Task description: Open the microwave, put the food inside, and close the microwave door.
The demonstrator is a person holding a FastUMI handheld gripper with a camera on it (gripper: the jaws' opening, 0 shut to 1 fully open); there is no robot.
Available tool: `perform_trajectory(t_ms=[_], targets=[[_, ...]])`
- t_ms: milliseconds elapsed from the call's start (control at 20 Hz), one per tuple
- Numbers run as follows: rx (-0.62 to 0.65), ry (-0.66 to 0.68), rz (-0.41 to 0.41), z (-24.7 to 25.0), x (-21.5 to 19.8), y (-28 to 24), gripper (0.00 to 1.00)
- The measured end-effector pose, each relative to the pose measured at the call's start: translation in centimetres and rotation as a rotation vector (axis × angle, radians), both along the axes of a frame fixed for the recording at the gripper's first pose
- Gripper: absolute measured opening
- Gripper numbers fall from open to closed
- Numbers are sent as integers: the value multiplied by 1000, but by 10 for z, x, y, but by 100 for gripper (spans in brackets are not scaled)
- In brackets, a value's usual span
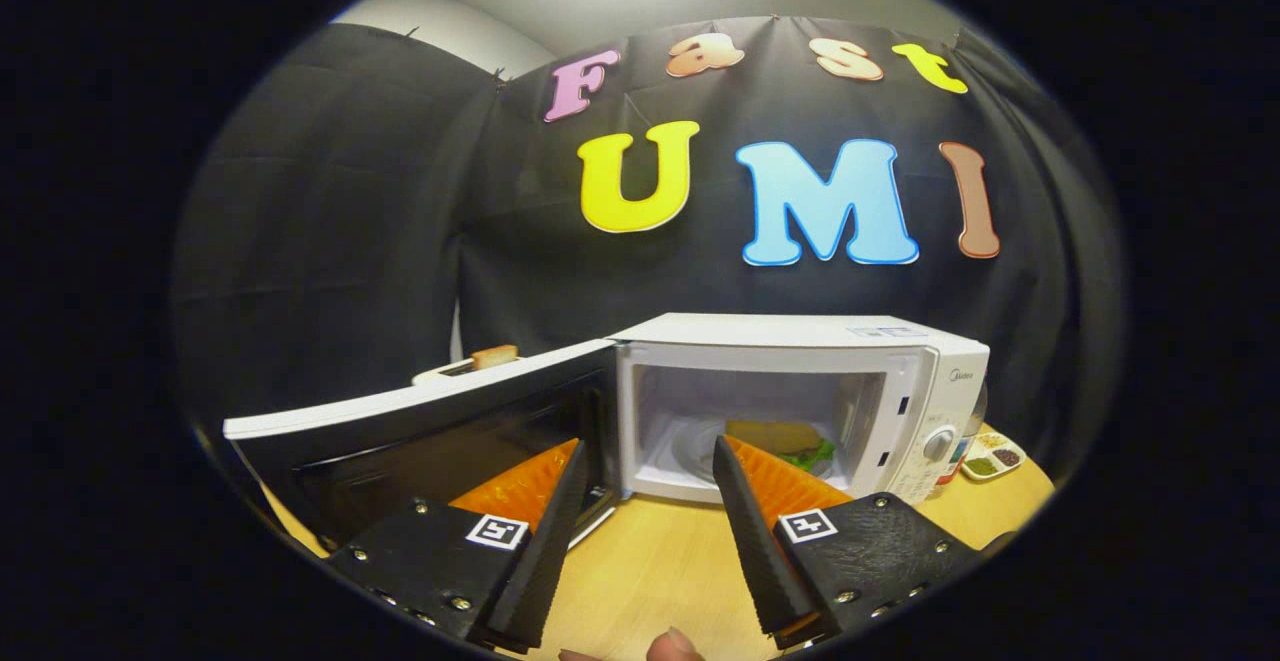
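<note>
Far left, behind the open door, one toaster point(455, 369) stands with a single slice of toast point(494, 356) poking upright from its slot. Nearer, the microwave door point(420, 431) is swung fully out to the left, its dark window facing the gripper and its long edge running left to right away from the oven.

The gripper point(648, 461) hovers over the wooden table point(660, 566) just in front of the oven, its two fingers spread wide with nothing between them. The left fingertip lies over the lower edge of the door, the right fingertip over the oven's front sill. A person's fingertip point(672, 646) shows at the very near edge, between the finger bases.

The one microwave point(800, 406) sits on the table with its cavity facing the gripper. Inside, on the turntable, lies the food point(783, 439): one sandwich with green lettuce showing at its right side, its long axis running left to right, just beyond the right fingertip.

Right of the oven, past its control panel and two knobs, a small divided tray point(992, 461) rests on the table holding dabs of green and dark stuff in separate compartments.
</note>
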State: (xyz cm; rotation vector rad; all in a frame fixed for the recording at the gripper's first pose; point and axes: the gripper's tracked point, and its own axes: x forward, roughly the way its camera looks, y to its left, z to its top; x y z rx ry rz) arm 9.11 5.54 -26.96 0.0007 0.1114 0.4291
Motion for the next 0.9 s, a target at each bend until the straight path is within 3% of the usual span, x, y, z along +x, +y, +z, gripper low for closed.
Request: perform_trajectory(t_ms=[500, 800, 900], targets=[[8, -58, 360, 11, -172, 86, 76], [31, -15, 493, -14, -203, 162, 76], [32, -10, 486, -18, -194, 181, 76]])
